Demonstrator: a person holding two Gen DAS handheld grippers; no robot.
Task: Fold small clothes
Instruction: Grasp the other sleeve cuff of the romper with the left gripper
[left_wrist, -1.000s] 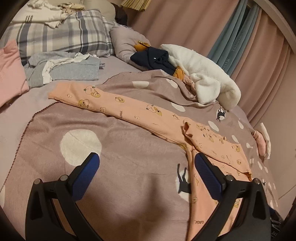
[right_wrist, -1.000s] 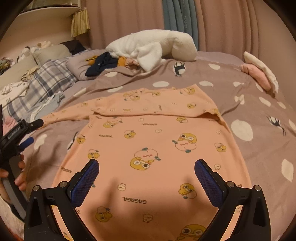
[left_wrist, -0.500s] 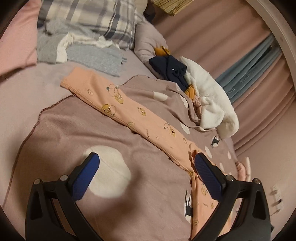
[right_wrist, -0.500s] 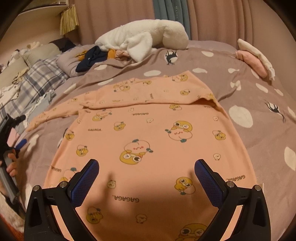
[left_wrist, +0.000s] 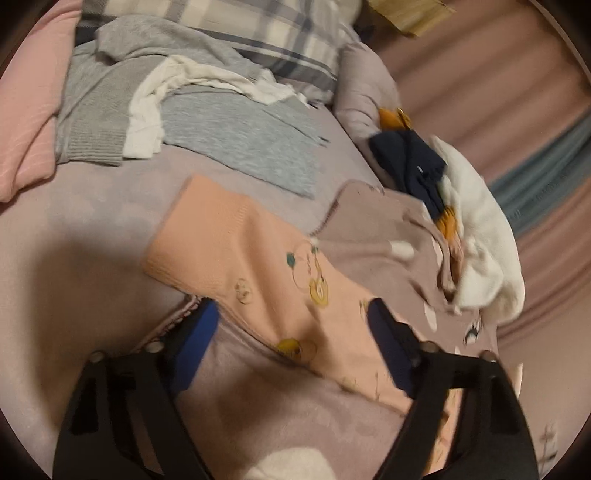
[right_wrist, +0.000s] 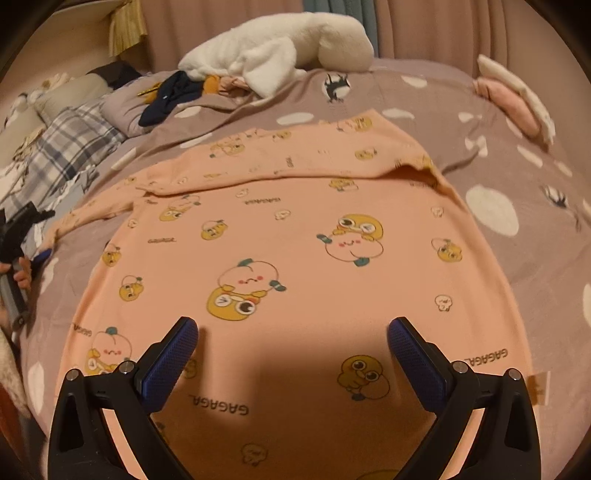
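A peach long-sleeved child's shirt (right_wrist: 295, 236) with cartoon prints lies flat on the mauve spotted blanket (right_wrist: 517, 177). One sleeve is folded across its upper part. The other sleeve (left_wrist: 258, 266) stretches left, its cuff (left_wrist: 192, 236) reaching onto the bed sheet. My left gripper (left_wrist: 291, 325) is open, low over that sleeve near the cuff, one finger on each side. It also shows at the left edge of the right wrist view (right_wrist: 22, 229). My right gripper (right_wrist: 291, 336) is open and empty over the shirt's lower body.
A grey and white clothes pile (left_wrist: 177, 103) and plaid pillow (left_wrist: 266, 33) lie beyond the cuff. A pink cloth (left_wrist: 26, 110) is at left. A white fluffy blanket (right_wrist: 280, 55) and navy garment (right_wrist: 166, 99) lie at the back. Folded pink and white items (right_wrist: 517, 99) sit right.
My left gripper has moved forward along the outstretched sleeve and dropped close over it near the cuff. My right gripper has edged a little closer to the shirt body.
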